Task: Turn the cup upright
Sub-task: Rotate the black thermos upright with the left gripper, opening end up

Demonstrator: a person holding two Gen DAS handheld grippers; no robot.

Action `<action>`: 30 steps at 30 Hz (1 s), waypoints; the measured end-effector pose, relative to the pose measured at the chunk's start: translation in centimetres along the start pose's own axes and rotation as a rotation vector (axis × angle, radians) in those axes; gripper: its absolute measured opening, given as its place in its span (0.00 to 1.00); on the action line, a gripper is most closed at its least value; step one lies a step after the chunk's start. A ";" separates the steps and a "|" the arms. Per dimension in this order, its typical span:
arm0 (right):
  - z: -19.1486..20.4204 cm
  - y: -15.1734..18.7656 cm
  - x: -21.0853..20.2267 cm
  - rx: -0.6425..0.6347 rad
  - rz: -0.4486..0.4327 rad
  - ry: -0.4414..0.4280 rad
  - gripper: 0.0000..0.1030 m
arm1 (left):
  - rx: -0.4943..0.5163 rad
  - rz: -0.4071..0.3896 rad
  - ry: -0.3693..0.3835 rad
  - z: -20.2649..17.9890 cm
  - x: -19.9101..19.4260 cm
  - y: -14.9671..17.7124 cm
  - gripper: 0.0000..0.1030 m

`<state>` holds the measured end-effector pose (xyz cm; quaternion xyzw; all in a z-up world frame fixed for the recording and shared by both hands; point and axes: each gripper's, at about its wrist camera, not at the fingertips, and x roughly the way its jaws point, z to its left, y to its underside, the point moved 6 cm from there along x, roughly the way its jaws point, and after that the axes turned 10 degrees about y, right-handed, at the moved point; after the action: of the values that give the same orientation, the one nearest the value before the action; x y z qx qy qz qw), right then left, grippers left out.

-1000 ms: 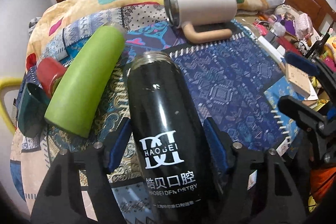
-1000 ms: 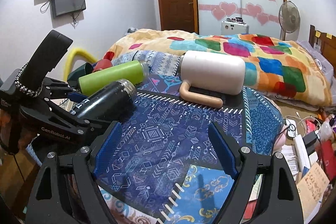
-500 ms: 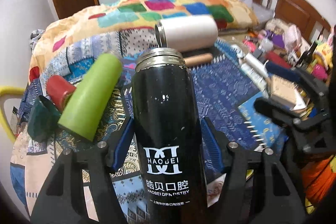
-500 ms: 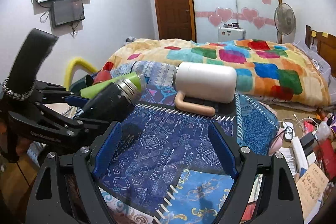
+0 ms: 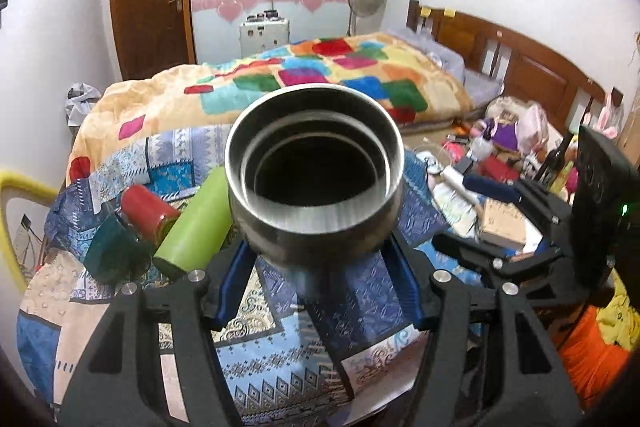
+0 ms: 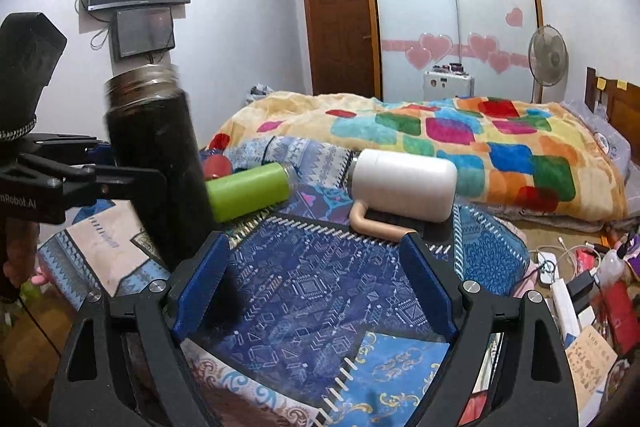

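My left gripper (image 5: 320, 267) is shut on the black flask (image 5: 316, 187), whose open steel mouth now points at the left wrist camera. In the right wrist view the black flask (image 6: 156, 155) stands almost upright at the left, mouth up, held by the left gripper (image 6: 132, 179) over the patterned blue cloth (image 6: 320, 287). My right gripper (image 6: 316, 279) is open and empty, low over the cloth, to the right of the flask.
A green bottle (image 6: 248, 191) and a white mug with a tan handle (image 6: 404, 183) lie on their sides behind. A red cup (image 5: 146, 211) and a dark green cup (image 5: 110, 247) lie at the left. A quilt-covered bed (image 6: 440, 131) lies behind, floor clutter (image 6: 580, 279) at the right.
The left gripper has lifted and turned the black flask from lying tilted to nearly upright, mouth up. The right gripper has stayed open and roughly in place.
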<state>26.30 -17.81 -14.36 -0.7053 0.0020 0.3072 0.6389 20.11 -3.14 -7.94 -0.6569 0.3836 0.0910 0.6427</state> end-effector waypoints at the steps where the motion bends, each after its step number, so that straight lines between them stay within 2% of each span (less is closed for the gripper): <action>1: 0.0 -0.1 -0.1 0.002 -0.005 0.001 0.83 | 0.002 -0.012 -0.001 0.0 0.0 -0.3 0.61; 5: -0.2 -0.5 -0.1 -0.001 -0.023 0.014 0.86 | 0.000 -0.056 0.011 0.0 -0.2 -1.6 0.61; 10: -0.5 -0.9 -0.1 0.013 -0.036 0.012 0.86 | -0.013 -0.069 0.031 0.2 0.6 -2.4 0.61; 24: -0.6 -0.4 0.5 0.028 -0.024 -0.001 0.87 | -0.058 -0.023 0.062 1.3 3.3 -0.5 0.60; 30: -0.8 -0.3 1.0 0.035 -0.014 0.004 0.87 | -0.062 -0.043 0.064 1.1 4.1 -0.6 0.60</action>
<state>27.53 -18.13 -14.52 -0.6944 0.0036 0.3013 0.6534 23.70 -3.73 -10.18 -0.6872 0.3868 0.0678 0.6112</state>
